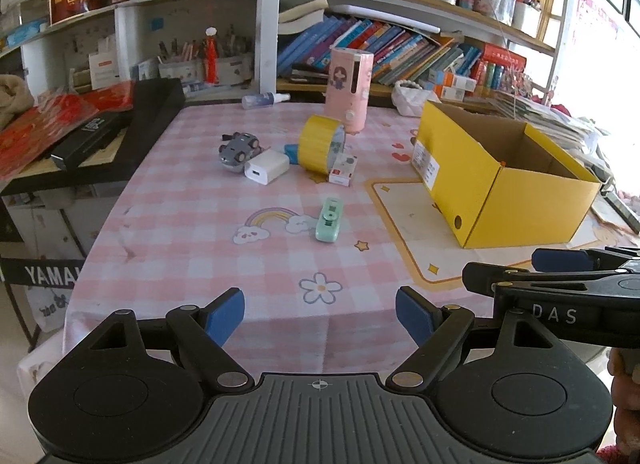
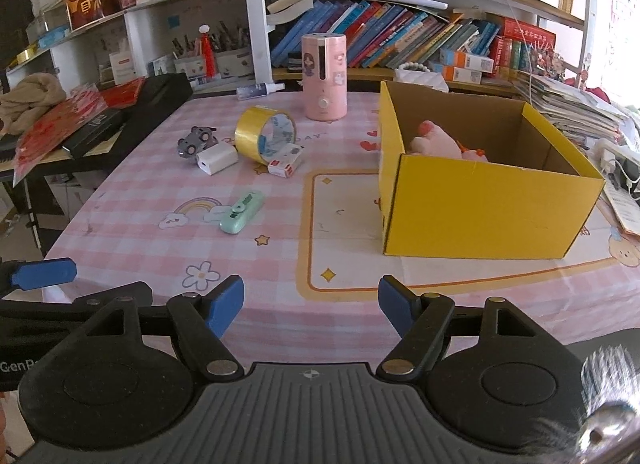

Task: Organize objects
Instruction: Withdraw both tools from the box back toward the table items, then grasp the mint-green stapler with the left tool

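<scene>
A yellow cardboard box [image 1: 520,199] [image 2: 480,207] stands open on the right of the pink checked tablecloth; a pink plush toy [image 2: 440,143] lies inside it. On the cloth lie a mint green gadget [image 1: 329,219] [image 2: 242,211], a white charger [image 1: 266,167] [image 2: 217,158], a grey toy car [image 1: 239,147] [image 2: 195,141], a yellow tape roll [image 1: 320,143] [image 2: 262,133] and a small white-red box [image 1: 343,169] [image 2: 285,161]. A pink cylinder [image 1: 349,89] [image 2: 324,75] stands behind them. My left gripper [image 1: 320,314] and right gripper [image 2: 311,306] are open and empty above the near table edge.
A spray bottle [image 1: 264,99] lies at the table's far edge. A black keyboard case [image 1: 120,131] with red packets sits on the left. Bookshelves [image 1: 400,43] stand behind. Stacked papers [image 2: 568,107] lie right of the box.
</scene>
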Motion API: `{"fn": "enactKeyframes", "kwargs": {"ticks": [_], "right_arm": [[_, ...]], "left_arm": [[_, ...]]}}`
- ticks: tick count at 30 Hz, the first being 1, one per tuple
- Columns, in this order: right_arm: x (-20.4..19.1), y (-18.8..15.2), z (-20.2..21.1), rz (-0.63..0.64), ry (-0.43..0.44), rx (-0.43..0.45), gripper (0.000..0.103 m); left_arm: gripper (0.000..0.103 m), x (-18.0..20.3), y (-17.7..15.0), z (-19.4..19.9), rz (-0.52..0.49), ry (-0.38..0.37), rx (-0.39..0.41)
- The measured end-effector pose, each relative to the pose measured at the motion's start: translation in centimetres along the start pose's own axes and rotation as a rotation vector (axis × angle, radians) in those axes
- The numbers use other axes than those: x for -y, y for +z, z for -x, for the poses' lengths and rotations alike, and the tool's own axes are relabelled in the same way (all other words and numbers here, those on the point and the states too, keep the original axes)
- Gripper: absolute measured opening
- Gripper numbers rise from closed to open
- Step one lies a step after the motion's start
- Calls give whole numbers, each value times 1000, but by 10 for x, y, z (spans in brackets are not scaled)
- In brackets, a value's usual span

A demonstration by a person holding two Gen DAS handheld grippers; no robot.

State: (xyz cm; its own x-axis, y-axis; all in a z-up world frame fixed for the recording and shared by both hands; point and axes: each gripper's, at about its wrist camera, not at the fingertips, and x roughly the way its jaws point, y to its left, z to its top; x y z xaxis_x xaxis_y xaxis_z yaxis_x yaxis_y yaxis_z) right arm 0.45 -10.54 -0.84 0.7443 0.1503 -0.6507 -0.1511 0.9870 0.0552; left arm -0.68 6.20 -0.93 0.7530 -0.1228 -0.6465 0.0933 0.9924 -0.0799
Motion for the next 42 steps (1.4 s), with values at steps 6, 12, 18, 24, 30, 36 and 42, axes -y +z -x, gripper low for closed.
{"fn": "enactKeyframes", "kwargs": {"ticks": [6,12,18,24,30,36,42], "right_arm": [[-2,4,-6,4,9,-10,73],[-2,10,-17,12,22,-18,73],[-1,23,-37,18,40,-27,75],[-1,42,-61,29,62,-36,76],[-1,62,-85,46,79,-35,76],[4,80,-105,49,91,-26,76],[3,93,-122,78,112,-21,72]], "left_arm": [[85,-4,2,-3,10,6,0],[85,-7,7,-12,24,19,-4],[85,-12,19,-27,40,42,-9],[84,-19,32,-45,60,65,-17],[84,-25,46,-65,79,77,-22],[82,-27,58,-84,89,80,-27],[77,-28,65,-101,89,77,-47]]}}
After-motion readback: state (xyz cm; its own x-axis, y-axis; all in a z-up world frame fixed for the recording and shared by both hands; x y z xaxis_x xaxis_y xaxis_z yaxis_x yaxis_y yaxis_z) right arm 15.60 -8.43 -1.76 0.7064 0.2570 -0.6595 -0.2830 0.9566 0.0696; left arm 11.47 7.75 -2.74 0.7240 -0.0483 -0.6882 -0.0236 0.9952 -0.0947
